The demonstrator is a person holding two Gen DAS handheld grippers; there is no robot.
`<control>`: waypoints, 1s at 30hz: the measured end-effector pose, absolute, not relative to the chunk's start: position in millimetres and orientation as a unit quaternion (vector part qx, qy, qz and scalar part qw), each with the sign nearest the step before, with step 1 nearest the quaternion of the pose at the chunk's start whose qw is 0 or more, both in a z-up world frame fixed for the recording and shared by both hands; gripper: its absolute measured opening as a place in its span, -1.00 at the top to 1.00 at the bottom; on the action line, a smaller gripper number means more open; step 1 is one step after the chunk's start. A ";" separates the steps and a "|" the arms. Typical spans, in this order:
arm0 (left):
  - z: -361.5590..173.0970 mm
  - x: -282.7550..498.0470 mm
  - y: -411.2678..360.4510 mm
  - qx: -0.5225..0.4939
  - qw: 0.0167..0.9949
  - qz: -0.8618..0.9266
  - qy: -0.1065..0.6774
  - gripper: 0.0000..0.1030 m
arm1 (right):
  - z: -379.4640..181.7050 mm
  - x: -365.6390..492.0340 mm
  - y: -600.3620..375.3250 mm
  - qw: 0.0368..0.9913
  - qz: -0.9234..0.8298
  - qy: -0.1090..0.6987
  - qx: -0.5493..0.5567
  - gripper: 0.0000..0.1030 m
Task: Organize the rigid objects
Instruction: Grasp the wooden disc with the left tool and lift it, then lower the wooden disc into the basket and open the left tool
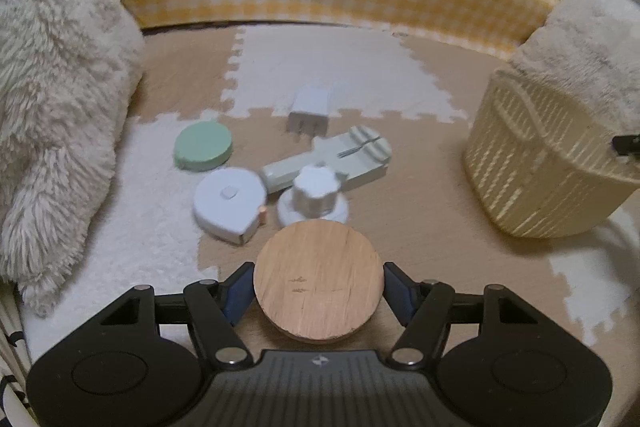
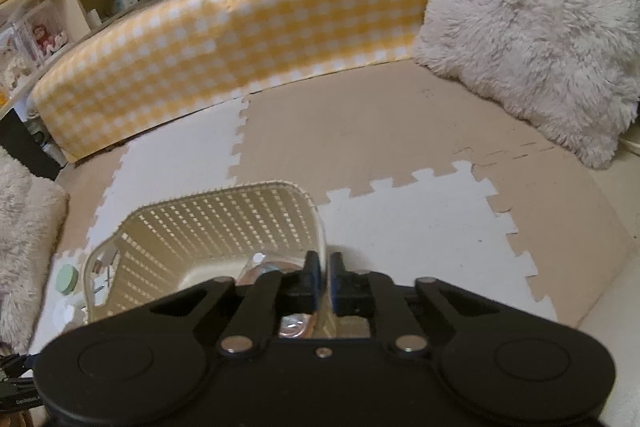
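Left gripper (image 1: 319, 285) clamps stiff, light wooden disc (image 1: 319, 279) by its edges | basket (image 1: 532, 163) at two o'clock | right gripper (image 2: 325, 269) pinches the basket rim.

In the right wrist view, the right hand-held gripper (image 2: 325, 277) hides the basket (image 2: 224, 223) near rim and most of a shiny, unidentifiable object (image 2: 260, 267) inside.
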State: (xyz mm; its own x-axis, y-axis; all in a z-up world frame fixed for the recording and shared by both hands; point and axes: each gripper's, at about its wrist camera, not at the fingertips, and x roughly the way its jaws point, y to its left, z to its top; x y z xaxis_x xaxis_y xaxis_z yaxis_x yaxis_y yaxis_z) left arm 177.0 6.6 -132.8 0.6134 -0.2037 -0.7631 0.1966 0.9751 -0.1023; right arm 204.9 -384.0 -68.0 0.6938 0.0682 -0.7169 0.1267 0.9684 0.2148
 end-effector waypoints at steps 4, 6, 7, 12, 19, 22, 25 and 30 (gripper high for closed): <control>-116.3 167.9 -5.9 -0.001 0.907 -0.129 0.400 -0.32 | -68.3 205.2 -384.6 0.912 -0.014 0.391 0.125 0.91; -106.4 164.6 -13.5 -0.002 0.910 -0.143 0.388 -0.32 | -68.2 205.2 -384.3 0.912 -0.014 0.392 0.124 0.91; -100.5 163.3 -17.9 -0.005 0.912 -0.151 0.381 -0.32 | -68.3 205.2 -383.9 0.912 -0.014 0.392 0.122 0.91; -69.0 160.2 -43.9 -0.012 0.918 -0.194 0.347 -0.32 | -68.0 205.5 -384.9 0.911 -0.013 0.393 0.124 0.91; -45.4 171.6 -92.0 -0.013 0.912 -0.249 0.326 -0.32 | -67.8 205.4 -385.0 0.910 -0.012 0.394 0.126 0.91; -42.7 179.5 -114.5 0.005 0.908 -0.263 0.325 -0.32 | -67.8 205.4 -385.0 0.910 -0.012 0.394 0.126 0.91; -45.1 189.8 -138.1 0.035 0.901 -0.276 0.332 -0.32 | -68.3 205.5 -385.1 0.910 -0.011 0.394 0.128 0.91; -54.8 209.6 -167.2 0.085 0.889 -0.287 0.347 -0.32 | -68.8 205.5 -385.7 0.909 -0.010 0.395 0.131 0.91</control>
State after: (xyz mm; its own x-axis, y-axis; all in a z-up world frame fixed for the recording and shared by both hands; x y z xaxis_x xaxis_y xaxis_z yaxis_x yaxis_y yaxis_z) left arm 209.6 -167.2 -54.8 0.5950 -0.4513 -0.6650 0.5687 0.8211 -0.0484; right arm 205.5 -385.7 -68.8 0.6883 0.0859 -0.7203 0.1210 0.9655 0.2308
